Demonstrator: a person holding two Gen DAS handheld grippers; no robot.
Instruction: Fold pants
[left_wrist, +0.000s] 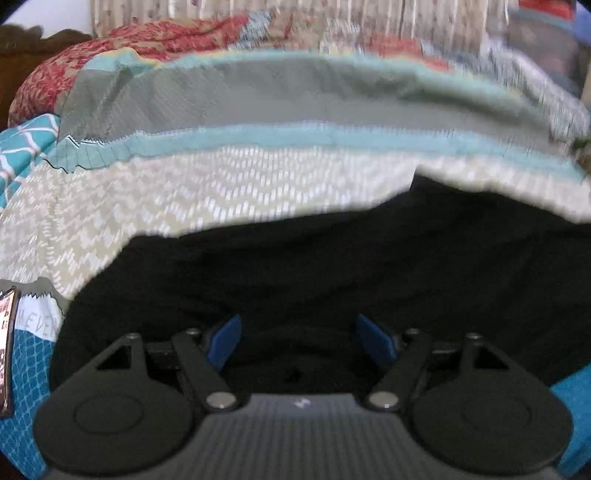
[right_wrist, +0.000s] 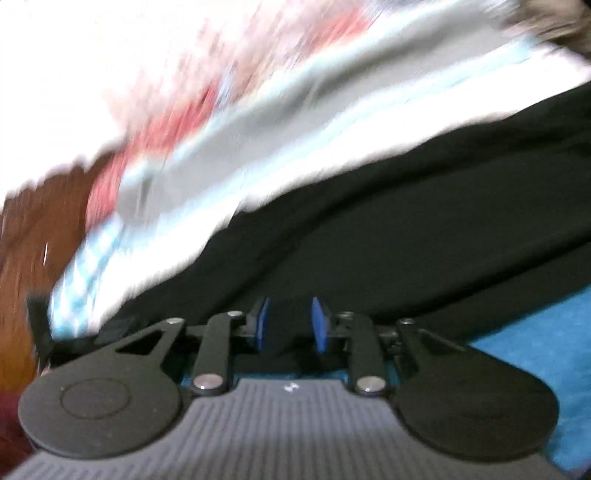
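Note:
The black pants (left_wrist: 332, 266) lie spread on a patterned bedspread and fill the lower half of the left wrist view. My left gripper (left_wrist: 299, 323) hovers over them, its blue pads (left_wrist: 225, 341) wide apart and gripping nothing. In the blurred right wrist view the pants (right_wrist: 424, 206) run as a dark band from lower left to upper right. My right gripper (right_wrist: 290, 314) sits at their near edge, its blue pads (right_wrist: 319, 326) a narrow gap apart. Only dark cloth shows behind that gap, and I see nothing pinched in it.
The bedspread has a cream zigzag band (left_wrist: 184, 192), grey and teal stripes (left_wrist: 295, 107) and a teal patch (right_wrist: 535, 332). A red floral quilt (left_wrist: 147, 40) is bunched at the far side. Dark wood (right_wrist: 37, 258) shows at the left.

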